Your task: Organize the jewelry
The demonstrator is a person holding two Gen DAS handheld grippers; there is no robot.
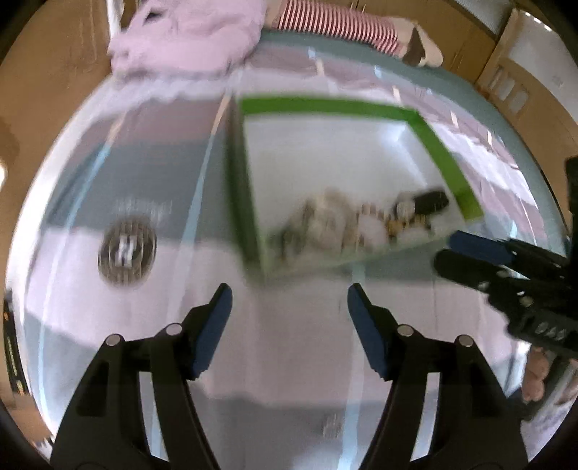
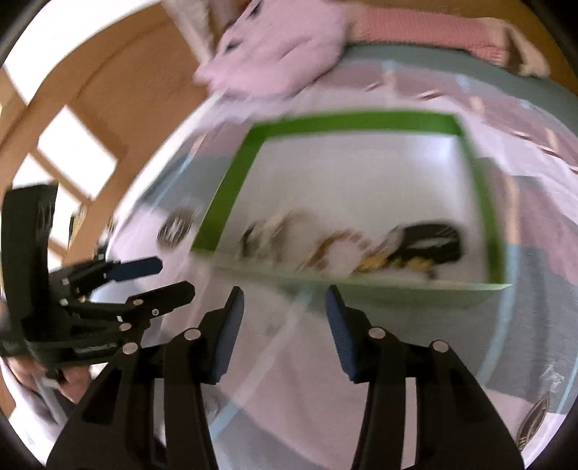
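A shallow white box with a green rim (image 1: 325, 105) lies on a pink and teal checked cover. A blurred heap of jewelry (image 1: 336, 224) lies along its near wall, with a black piece (image 1: 431, 200) at the right end. My left gripper (image 1: 289, 293) hovers open and empty just short of the box's near left corner. At the box's near right corner is my right gripper (image 1: 448, 251). The right wrist view shows the box rim (image 2: 354, 121), the jewelry (image 2: 343, 249), my right gripper (image 2: 283, 293) open and empty before the near wall, and my left gripper (image 2: 169, 278) to its left.
A pink bundle of cloth (image 1: 188, 39) and a red-and-white striped cloth (image 1: 336, 21) lie at the cover's far edge. Wooden furniture (image 1: 54, 90) stands beyond. A round dark emblem (image 1: 127, 249) shows on the cover left of the box. A hand (image 2: 72, 383) holds the left gripper.
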